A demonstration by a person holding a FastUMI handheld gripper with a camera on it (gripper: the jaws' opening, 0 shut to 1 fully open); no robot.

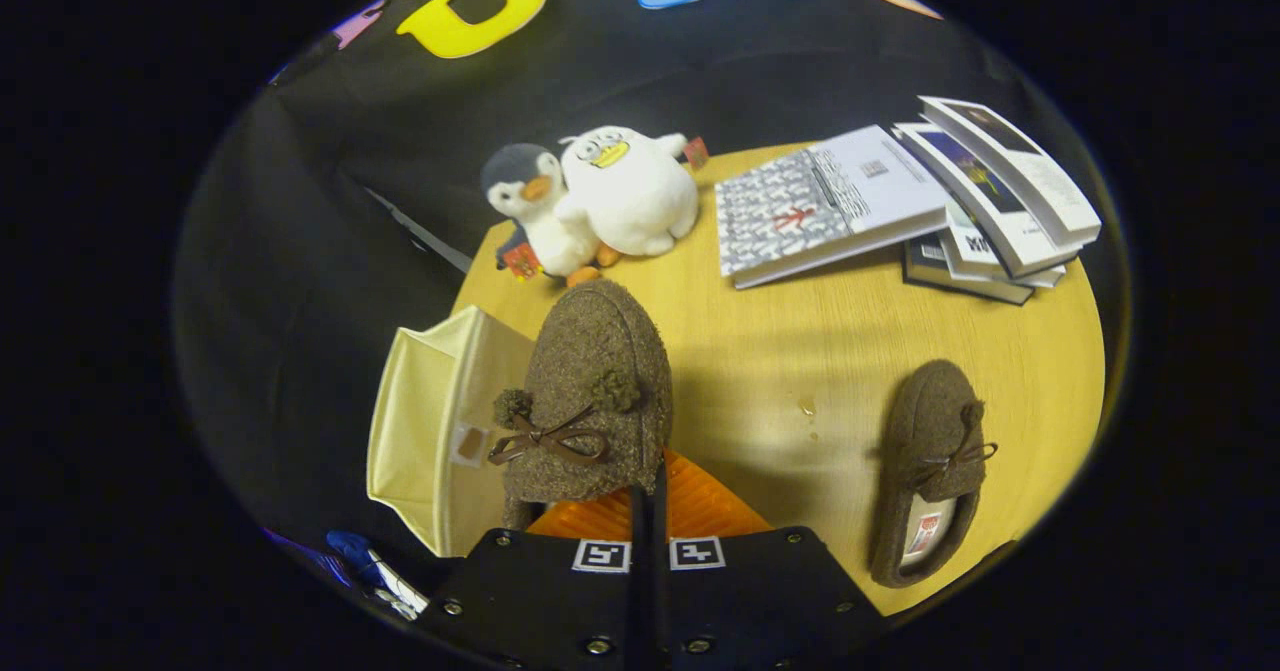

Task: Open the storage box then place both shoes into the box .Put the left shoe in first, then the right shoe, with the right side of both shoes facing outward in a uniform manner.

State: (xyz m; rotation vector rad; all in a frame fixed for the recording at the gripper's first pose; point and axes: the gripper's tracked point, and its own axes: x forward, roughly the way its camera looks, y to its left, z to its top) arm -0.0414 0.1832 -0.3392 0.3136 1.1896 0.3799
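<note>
Storage box [425, 431] is sitting at the left edge of the wooden worktop [800, 351], cream fabric, its flap hanging open toward the camera (a small brown tab showing on the flap). Just right of it, the held shoe [590, 401] is hovering, brown fuzzy slipper with pom-poms and a thin ribbon bow, toe pointing away from the camera, partly overlapping the box's right side. Hand-held gripper [648, 491] is closed nearly all the way, its orange fingers [700, 511] pinching the heel end of that shoe, only a thin dark slit left between them. Beyond the held shoe, two plush toys are standing near the far edge of the worktop: a grey-and-white penguin [525, 206] touching a white duck-faced one [630, 191]. Further right, a stack of books [900, 201] is fanning out, the top-left one patterned grey. Nearer the camera on the right, the second shoe [930, 471] is lying on the worktop, well apart from the box, toe pointing away, a label visible inside its opening.
</note>
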